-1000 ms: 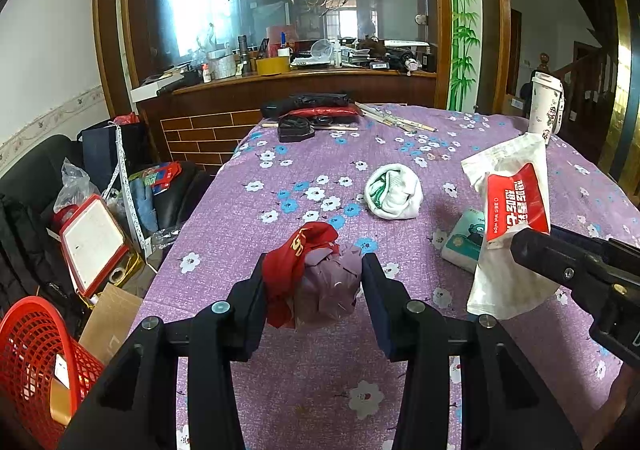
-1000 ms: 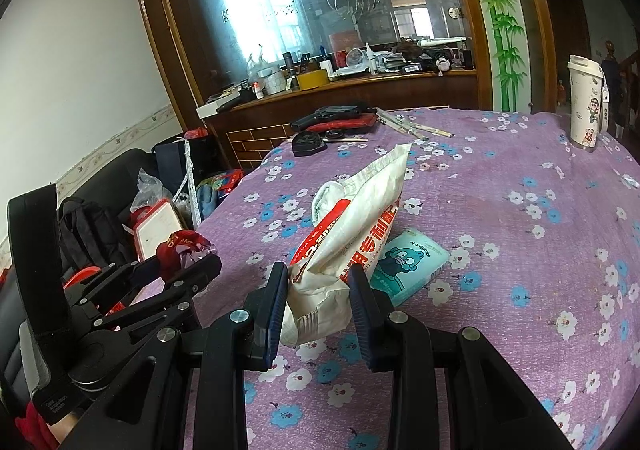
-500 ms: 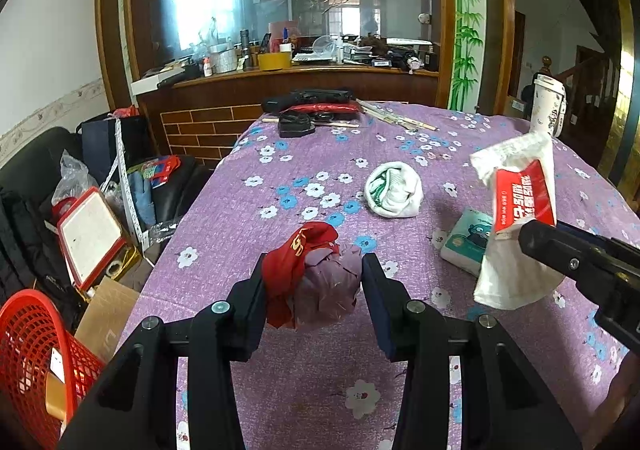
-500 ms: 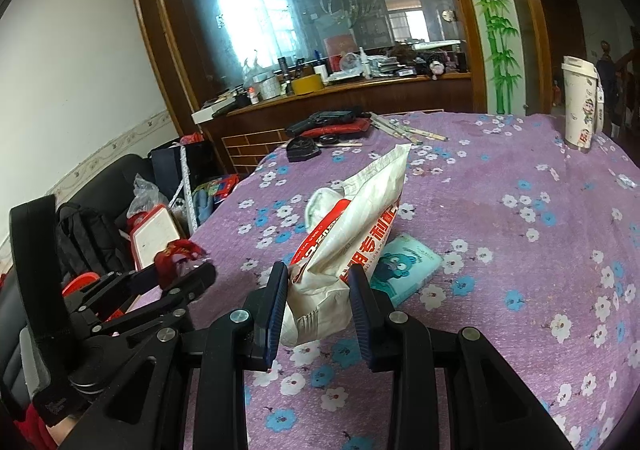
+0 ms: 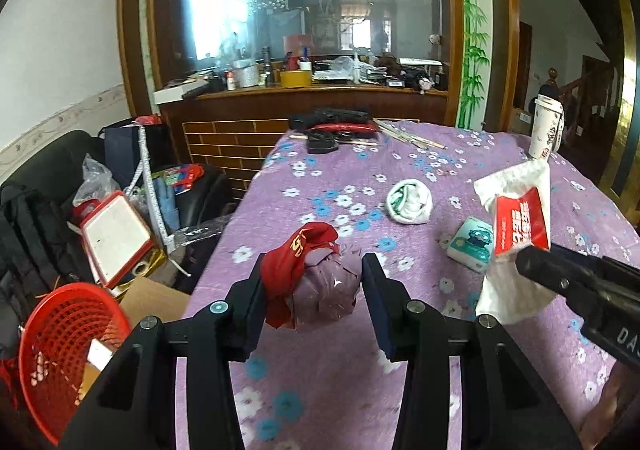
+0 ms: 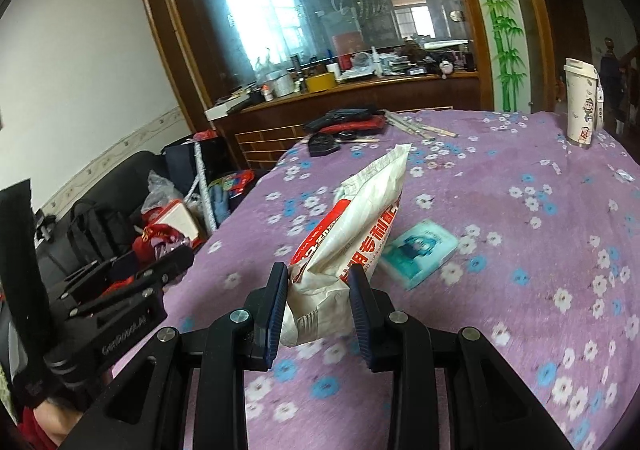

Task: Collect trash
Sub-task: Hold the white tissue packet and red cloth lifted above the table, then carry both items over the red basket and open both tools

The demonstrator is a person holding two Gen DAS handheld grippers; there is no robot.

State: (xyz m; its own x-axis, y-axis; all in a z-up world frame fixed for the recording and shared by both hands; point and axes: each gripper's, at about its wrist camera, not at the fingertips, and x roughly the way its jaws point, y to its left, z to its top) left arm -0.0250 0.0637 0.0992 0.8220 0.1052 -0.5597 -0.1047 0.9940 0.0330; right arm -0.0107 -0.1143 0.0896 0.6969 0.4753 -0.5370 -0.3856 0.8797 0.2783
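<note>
basket (image 5: 68, 334) left of table (image 5: 328, 362) | cup (image 5: 545, 127) far right corner

Both the crumpled wad (image 5: 316, 278) and white bag (image 6: 352, 234) have lifted off the table.

The right claw (image 6: 318, 300) pinches a white-and-red bag (image 6: 352, 234) above the purple floral worktop (image 6: 520, 250) — a teal packet (image 6: 418, 252) just behind it, left claw (image 6: 160, 270) alongside.

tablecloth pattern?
Purple tablecloth printed with small white and blue flowers. Clearest in the right wrist view.
</note>
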